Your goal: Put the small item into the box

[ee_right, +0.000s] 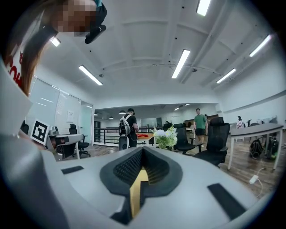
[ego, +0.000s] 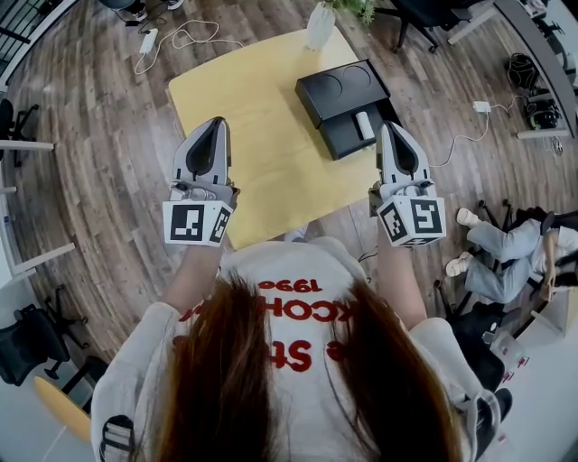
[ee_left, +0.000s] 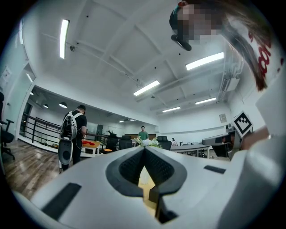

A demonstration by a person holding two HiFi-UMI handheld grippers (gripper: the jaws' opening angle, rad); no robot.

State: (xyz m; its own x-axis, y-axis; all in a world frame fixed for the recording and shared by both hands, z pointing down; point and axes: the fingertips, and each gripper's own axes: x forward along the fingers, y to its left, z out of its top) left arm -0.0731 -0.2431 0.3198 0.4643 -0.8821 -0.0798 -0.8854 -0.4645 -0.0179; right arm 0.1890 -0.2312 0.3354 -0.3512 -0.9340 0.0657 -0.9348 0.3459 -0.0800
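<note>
- Left gripper [ego: 217, 123]: hovered over the 8 o'clock side of the yellow table [ego: 262, 153]; jaws pressed together at the tips, nothing between them.
- White power adapter [ego: 148, 41]: lay with its cable on the wood floor, past the table's 11 o'clock corner.
- Person with a backpack [ee_left: 73, 129]: stood far off at 9 o'clock in the left gripper view, with a person in a green shirt [ee_left: 143, 133] farther back near the middle.
- White vase [ego: 320, 25]: stood upright at the table's 1 o'clock corner, holding flowers [ee_right: 166, 137].
- Black box [ego: 341, 88]: sat on the table's 2 o'clock part, with two round recesses on its raised back half and a lower open tray toward 5 o'clock.
- Small white cylinder [ego: 364, 124]: lay inside that open tray, near its 3 o'clock wall.
- Right gripper [ego: 391, 128]: hovered at the box's 4 o'clock corner, tips just beside the cylinder at its 3 o'clock; jaws fully closed, empty.
- Person seated on the floor [ego: 506, 248]: sat at 4 o'clock beyond the table, legs stretched toward 9 o'clock.
</note>
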